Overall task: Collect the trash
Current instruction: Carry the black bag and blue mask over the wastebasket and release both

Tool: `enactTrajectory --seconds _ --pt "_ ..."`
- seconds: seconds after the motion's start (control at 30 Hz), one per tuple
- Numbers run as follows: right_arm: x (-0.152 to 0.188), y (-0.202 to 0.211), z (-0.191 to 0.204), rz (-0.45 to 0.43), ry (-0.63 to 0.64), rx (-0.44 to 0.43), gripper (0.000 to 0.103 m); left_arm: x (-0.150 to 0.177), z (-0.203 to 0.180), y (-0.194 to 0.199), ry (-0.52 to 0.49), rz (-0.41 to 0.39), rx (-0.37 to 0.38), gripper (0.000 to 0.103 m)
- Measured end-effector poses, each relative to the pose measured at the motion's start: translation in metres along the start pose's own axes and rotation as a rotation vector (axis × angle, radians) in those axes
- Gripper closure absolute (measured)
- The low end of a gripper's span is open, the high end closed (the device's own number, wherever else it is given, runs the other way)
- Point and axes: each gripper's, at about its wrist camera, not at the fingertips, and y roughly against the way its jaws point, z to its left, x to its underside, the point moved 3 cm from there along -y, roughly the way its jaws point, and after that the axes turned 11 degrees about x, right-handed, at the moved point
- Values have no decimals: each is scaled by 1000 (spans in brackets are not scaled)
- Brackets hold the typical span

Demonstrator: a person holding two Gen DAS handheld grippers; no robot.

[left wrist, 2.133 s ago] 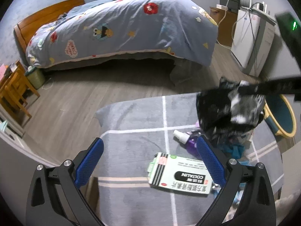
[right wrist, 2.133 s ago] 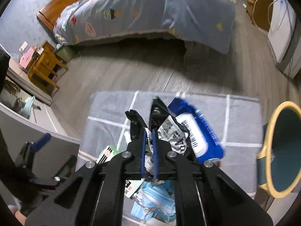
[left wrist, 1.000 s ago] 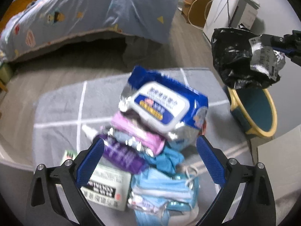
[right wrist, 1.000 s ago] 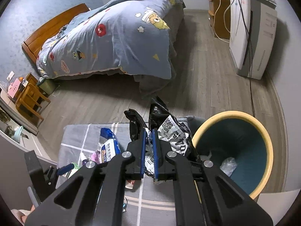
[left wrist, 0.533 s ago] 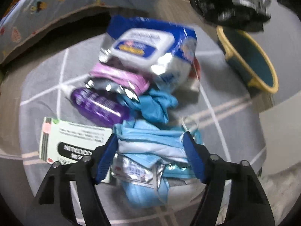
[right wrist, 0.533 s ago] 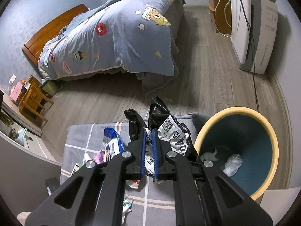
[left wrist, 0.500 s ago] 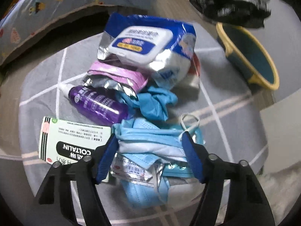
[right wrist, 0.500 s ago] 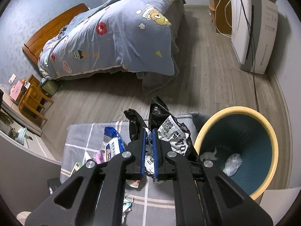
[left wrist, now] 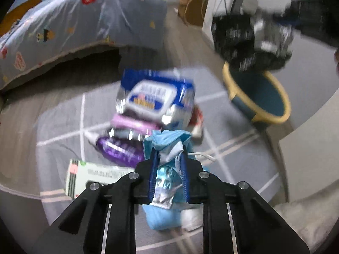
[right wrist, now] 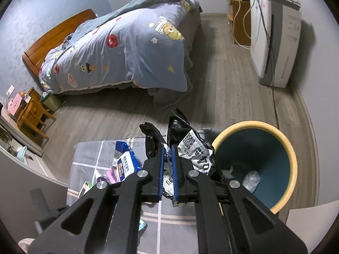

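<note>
- Left wrist view: the left claw [left wrist: 168,165], spread wide around the heap half a second ago, has now pinched narrow onto the blue face masks [left wrist: 167,148] and a foil wrapper, lifting them off the grey mat [left wrist: 53,127]. That starts a second load. The wipes pack [left wrist: 156,99] lies at 12 o'clock, the purple bottle [left wrist: 120,150] at 10, the bin [left wrist: 257,97] at 2.
- Right wrist view: little has changed. The right claw [right wrist: 167,169] stays clamped almost closed on the black crumpled bag [right wrist: 190,148], hanging beside the bin's [right wrist: 292,169] rim at 3 o'clock, not yet dropped.
</note>
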Motion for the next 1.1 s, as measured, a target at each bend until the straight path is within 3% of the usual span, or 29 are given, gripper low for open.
enactTrajectory --seconds 0.17,0.37,0.7,0.87,1.1 --pt "0 15 -15 -29 -32 4 96 -28 -16 30 -38 -128 7 82" --pt "1 22 -47 -57 -66 30 96 -48 -36 38 -79 -195 -2 82" --pt "4 -15 -117 -9 -141 120 96 -61 -71 3 -176 -162 1 82" --pt "7 -33 -142 21 -166 170 96 -68 -101 -24 -243 -120 23 82" --pt "15 -50 -173 60 -190 240 96 -82 -134 -65 -253 -81 82 82"
